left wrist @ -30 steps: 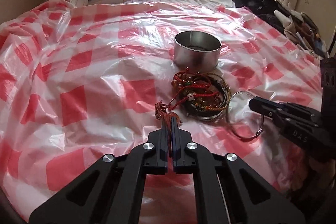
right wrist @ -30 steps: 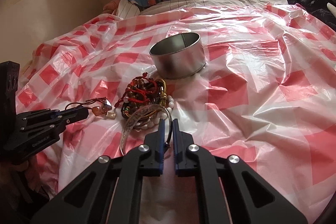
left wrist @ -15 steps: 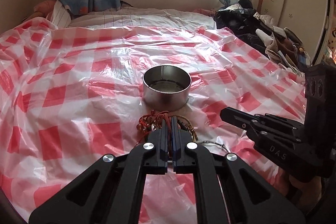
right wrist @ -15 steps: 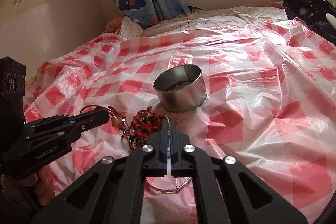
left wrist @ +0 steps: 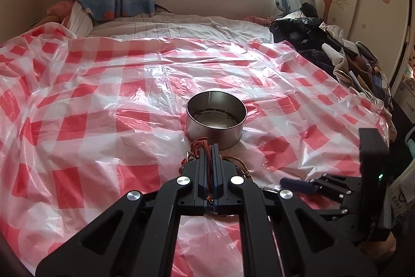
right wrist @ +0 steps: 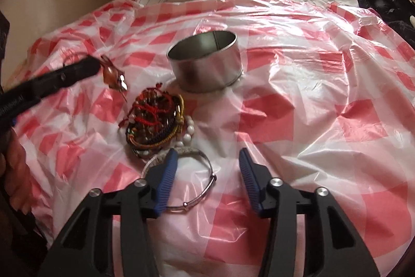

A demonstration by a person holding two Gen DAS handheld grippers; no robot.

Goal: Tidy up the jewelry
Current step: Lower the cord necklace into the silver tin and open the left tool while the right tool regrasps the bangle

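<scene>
The left tool (right wrist: 99,66), clamped on a red cord charm (right wrist: 114,77), is seemingly heading for the round metal tin (right wrist: 205,64); the right tool (right wrist: 207,160) is hanging agape, having just been opening, empty over the thin silver bangle (right wrist: 205,186).

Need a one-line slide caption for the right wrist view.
Right gripper, jaws just opened, above silver bangle; left gripper carries red cord charm near the tin.

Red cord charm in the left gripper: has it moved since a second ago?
Yes. The left gripper has lifted the red cord charm off the sheet, from beside the bracelet pile toward the tin.
</scene>
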